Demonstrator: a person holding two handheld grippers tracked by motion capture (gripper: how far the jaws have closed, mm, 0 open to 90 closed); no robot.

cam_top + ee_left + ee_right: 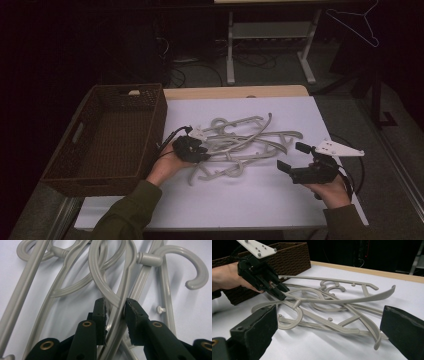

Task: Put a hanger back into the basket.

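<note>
Several grey plastic hangers (pixel 240 142) lie tangled in a pile on the white table cover (pixel 225 200). My left gripper (pixel 202 152) reaches into the pile's left side. In the left gripper view its jaws (pixel 115 308) straddle the curved arm of one hanger (pixel 113 322); the right pad is against it and a thin sliver of gap shows at the left pad. My right gripper (pixel 292 156) hovers to the right of the pile, jaws wide apart and empty. The right gripper view looks across the hangers (pixel 332 302) toward the left gripper (pixel 283 291).
A brown woven basket (pixel 155 125) stands at the table's left, close to my left hand. Beyond the table's wooden far edge (pixel 235 91) are a metal bench frame (pixel 270 45) and a hanging wire hanger (pixel 357 22). The table's right edge runs near my right hand.
</note>
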